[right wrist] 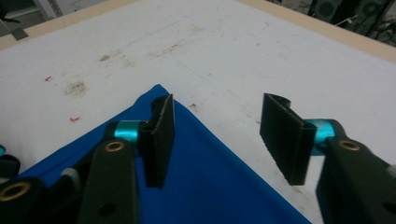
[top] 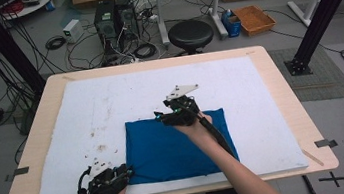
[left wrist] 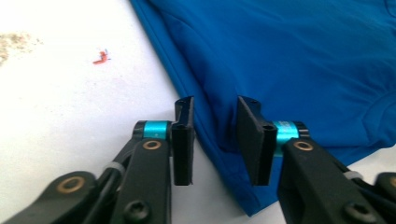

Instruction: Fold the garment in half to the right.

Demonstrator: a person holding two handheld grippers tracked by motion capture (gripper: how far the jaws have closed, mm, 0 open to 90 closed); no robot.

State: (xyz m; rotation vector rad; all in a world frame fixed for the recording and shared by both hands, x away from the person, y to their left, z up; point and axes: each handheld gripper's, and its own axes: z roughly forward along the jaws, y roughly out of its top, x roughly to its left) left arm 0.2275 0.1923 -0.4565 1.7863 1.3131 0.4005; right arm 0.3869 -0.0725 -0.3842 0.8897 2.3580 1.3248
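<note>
High view: blue cloth (top: 176,144) folded flat mid-mat, nearer 6 o'clock. My left gripper (left wrist: 215,140) jaws apart, straddling its 7 o'clock corner hem; right gripper (right wrist: 217,140) jaws apart over its 12 o'clock edge. Grasp stage, I reckon; next: close both w/ hem between pads.

blue cloth (top: 176,147) folded flat on table

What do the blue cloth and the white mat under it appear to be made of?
Blue cloth: likely a thin knit fabric, matte, with soft wrinkles and a stitched hem. White mat: probably felt or foam sheet, matte, slightly fuzzy, stained in places.
</note>
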